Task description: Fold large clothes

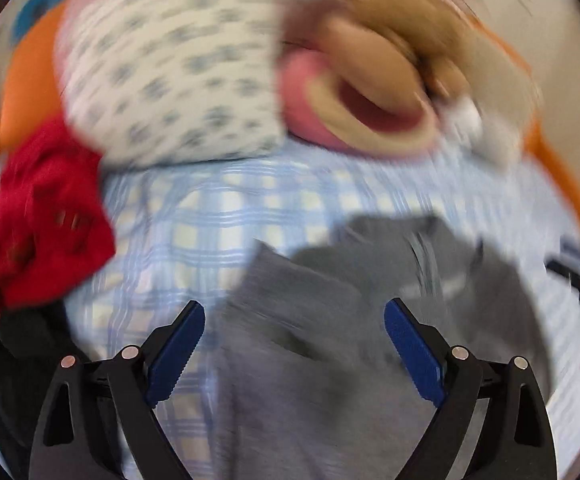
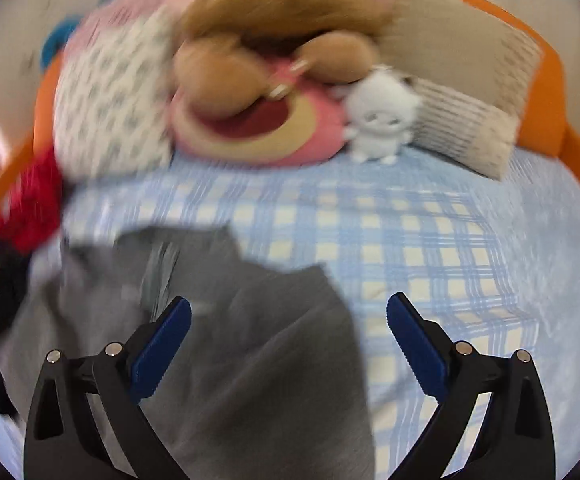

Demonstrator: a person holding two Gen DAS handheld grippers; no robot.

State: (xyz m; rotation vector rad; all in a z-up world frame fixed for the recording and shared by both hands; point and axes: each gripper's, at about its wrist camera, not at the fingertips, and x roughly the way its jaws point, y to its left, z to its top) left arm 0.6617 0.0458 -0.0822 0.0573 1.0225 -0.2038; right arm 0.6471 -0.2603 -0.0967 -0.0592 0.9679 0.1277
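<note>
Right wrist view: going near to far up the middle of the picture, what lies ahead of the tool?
Grey garment → blue checked bedsheet → pink and brown plush toy. The small white plush sits to that toy's right.

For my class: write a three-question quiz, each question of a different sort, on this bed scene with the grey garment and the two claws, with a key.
1. True or false: the left claw is clamped on the grey garment.
2. What lies at the bed's edge beside the patterned pillow? A) a red garment B) a green towel C) a yellow hat
3. Fill in: the small white plush toy sits on the blue checked ____.

Key
1. False: both the left and the right claw stand open, nothing between the pads.
2. A, the red garment.
3. Sheet.
</note>
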